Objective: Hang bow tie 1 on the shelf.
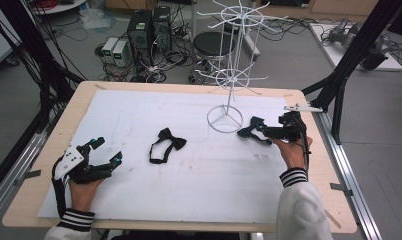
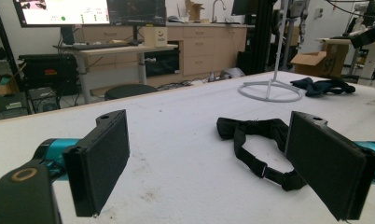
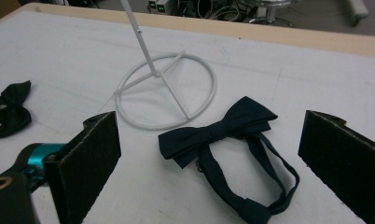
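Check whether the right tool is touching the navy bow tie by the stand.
Apart. The right gripper view shows the navy bow tie lying flat between the right tool's open jaws, with white table visible on both sides.

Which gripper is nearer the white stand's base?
Right. The right gripper sits just beside the stand's ring base, at the navy bow tie; the left gripper is across the table.

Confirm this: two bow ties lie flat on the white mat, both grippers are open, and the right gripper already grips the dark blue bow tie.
Not gripped. In the right gripper view, the right gripper stands open, the dark blue bow tie lying loose on the mat between its jaws. The rest holds.
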